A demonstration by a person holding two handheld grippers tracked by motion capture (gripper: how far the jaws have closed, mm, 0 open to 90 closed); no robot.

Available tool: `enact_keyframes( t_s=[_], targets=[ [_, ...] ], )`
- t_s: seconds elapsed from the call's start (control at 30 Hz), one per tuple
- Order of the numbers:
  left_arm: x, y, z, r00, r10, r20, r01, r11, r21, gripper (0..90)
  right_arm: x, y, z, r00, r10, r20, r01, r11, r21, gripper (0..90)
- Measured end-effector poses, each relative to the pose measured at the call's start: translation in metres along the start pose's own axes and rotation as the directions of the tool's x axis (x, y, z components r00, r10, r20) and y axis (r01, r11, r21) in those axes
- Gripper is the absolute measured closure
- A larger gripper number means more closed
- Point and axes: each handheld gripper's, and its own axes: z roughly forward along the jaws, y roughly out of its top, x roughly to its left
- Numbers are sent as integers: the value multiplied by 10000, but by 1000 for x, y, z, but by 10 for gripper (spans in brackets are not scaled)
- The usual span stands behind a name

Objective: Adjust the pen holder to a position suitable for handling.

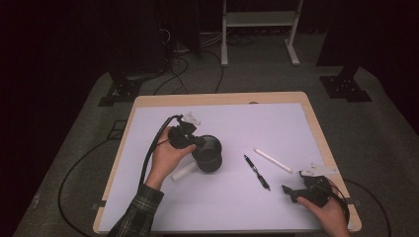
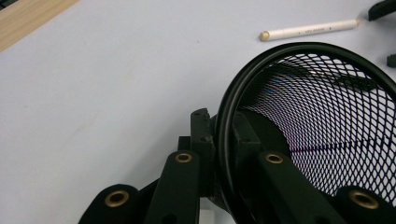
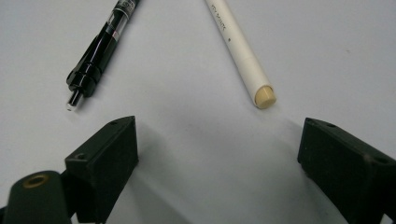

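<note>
My left gripper (image 1: 196, 143) is shut on the rim of a black mesh pen cup (image 1: 208, 154) at the middle of the white mat. In the left gripper view one jaw sits outside the rim and one inside the cup (image 2: 327, 116), which looks tilted. A black pen (image 1: 257, 172) and a white pen (image 1: 272, 160) lie on the mat to the right of the cup. My right gripper (image 1: 292, 193) rests open near the front right corner. Its jaws stand wide apart just short of the black pen (image 3: 100, 51) and the white pen (image 3: 240, 51), and my right gripper (image 3: 219, 149) holds nothing.
A short white cylinder (image 1: 183, 172) lies beside the left hand, in front of the cup. The white mat (image 1: 222, 212) covers a wooden table (image 1: 316, 123). Cables (image 1: 74, 173) trail off the left edge. Stand feet (image 1: 346, 86) and a white rack (image 1: 259, 34) sit on the floor behind.
</note>
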Motion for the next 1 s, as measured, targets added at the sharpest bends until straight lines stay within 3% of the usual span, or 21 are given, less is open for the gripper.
enact_keyframes(
  t_s=[0.63, 1.0],
  targets=[
    [-28, -9, -2, 9972, 505, 547, -521, 9982, 296, 828, 0, 0, 0, 10000, 8, 5, -8, 10000, 5, 112],
    [-38, -16, 1, 9948, 564, 846, -611, 9966, 545, 828, 0, 0, 0, 10000, -7, 14, 7, 10000, 3, 112]
  ],
)
